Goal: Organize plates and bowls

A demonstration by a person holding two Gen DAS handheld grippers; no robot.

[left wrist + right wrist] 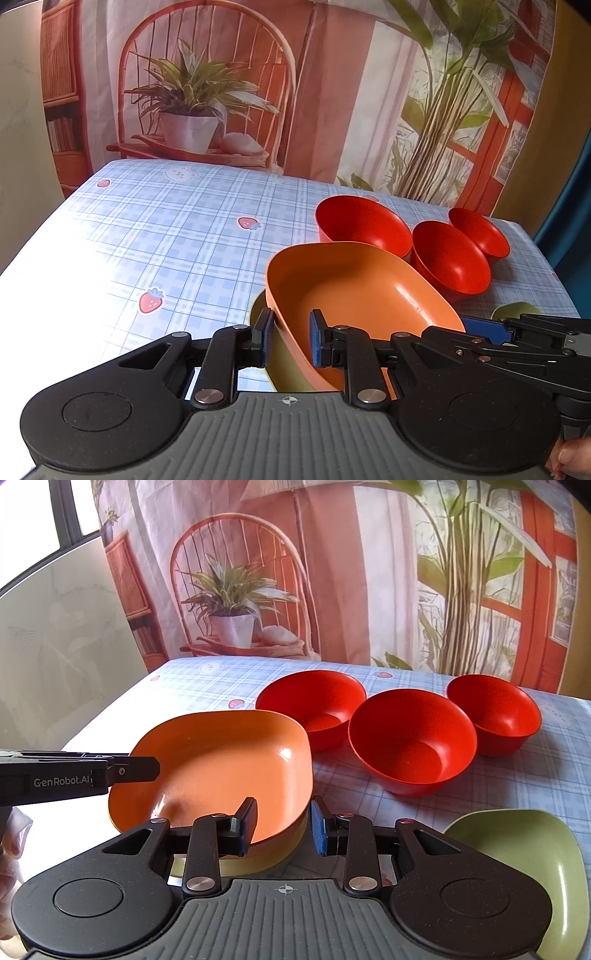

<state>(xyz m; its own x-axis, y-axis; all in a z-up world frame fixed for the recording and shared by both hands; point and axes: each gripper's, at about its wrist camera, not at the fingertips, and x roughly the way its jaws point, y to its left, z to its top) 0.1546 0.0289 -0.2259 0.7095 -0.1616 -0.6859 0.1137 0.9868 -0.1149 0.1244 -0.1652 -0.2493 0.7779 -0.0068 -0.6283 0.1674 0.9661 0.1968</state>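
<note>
An orange plate (pixel 354 291) (pixel 218 768) rests tilted on an olive-green plate (pixel 258 314) (pixel 236 869) beneath it. My left gripper (pixel 291 338) is open, its jaws either side of the orange plate's near rim with a gap. My right gripper (pixel 282 827) is open, straddling the orange plate's right rim. The left gripper (pixel 140 770) reaches in from the left in the right wrist view. Three red bowls (pixel 314 709) (pixel 412 740) (pixel 495 714) stand behind. A second green plate (pixel 524 871) lies at the right.
The table has a blue checked cloth (pixel 166 236) with strawberry prints. A printed backdrop (pixel 258 92) hangs behind its far edge. The right gripper's body (pixel 517 339) lies close to my left gripper's right side.
</note>
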